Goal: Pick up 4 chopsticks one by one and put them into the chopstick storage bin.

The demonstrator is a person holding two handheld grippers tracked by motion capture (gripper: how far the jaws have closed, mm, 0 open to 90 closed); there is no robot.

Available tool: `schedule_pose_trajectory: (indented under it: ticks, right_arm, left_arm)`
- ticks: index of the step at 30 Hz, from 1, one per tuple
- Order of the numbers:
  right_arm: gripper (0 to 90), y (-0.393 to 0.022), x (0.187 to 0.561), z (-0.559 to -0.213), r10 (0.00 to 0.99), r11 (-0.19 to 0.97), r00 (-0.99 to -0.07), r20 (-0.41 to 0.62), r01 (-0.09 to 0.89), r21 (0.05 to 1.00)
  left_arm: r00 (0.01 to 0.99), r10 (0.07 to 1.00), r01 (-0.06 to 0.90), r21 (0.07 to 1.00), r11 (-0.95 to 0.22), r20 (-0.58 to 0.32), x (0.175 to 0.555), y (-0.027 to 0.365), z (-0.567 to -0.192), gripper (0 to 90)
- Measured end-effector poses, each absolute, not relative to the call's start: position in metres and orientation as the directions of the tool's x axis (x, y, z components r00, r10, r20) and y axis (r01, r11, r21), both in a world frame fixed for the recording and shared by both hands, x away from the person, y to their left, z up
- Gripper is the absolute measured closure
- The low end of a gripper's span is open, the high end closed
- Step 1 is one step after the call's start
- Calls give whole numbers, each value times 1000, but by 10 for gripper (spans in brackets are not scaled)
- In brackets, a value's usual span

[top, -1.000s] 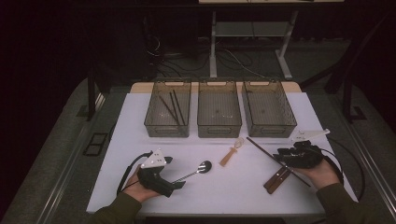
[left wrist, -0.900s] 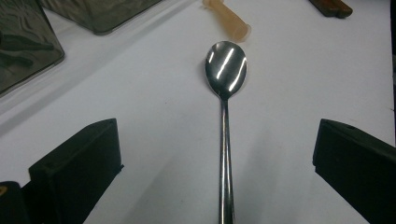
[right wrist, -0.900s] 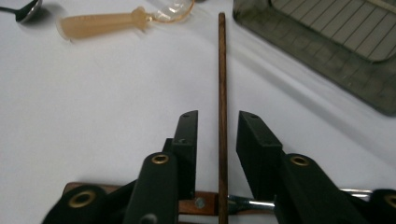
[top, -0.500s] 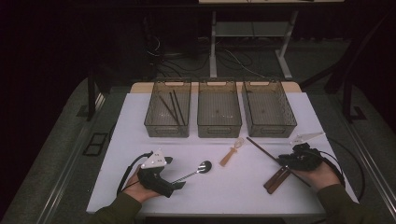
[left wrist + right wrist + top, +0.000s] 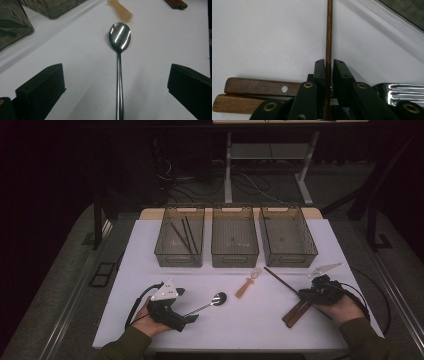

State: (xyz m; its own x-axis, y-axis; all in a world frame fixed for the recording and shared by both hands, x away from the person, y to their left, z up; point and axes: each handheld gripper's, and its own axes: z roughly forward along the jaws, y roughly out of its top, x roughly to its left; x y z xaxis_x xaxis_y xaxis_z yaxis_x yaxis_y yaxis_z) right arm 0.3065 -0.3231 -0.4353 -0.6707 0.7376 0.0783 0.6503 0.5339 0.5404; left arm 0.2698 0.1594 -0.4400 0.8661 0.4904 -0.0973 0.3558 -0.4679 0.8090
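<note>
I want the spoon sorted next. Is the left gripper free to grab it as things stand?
Probably yes. The left gripper is open, with the spoon lying on the bare table straight between its jaws, handle toward it; nothing lies across the handle.

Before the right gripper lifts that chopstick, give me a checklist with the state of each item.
1. Chopstick sits between the right gripper's jaws, which have just been closing: ok.
2. Pads press on it: ok on the left pad; a thin gap at the right one, cannot tell.
3. Wooden handles and fork lie beside the jaws, outside the grip: ok.
4. Left bin, already holding dark sticks, has room: ok.
5. Left gripper open around the spoon, away from the right side: ok.
</note>
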Motion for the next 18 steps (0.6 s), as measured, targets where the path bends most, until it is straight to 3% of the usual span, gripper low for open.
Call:
schedule_pose_trajectory:
  ticks: [18]
  right_arm:
    - [844,-324,307,-435,733,534,-675,85,648,543]
  left_arm:
    - [867,489,354,808,-470,-95,270,159,-440,0]
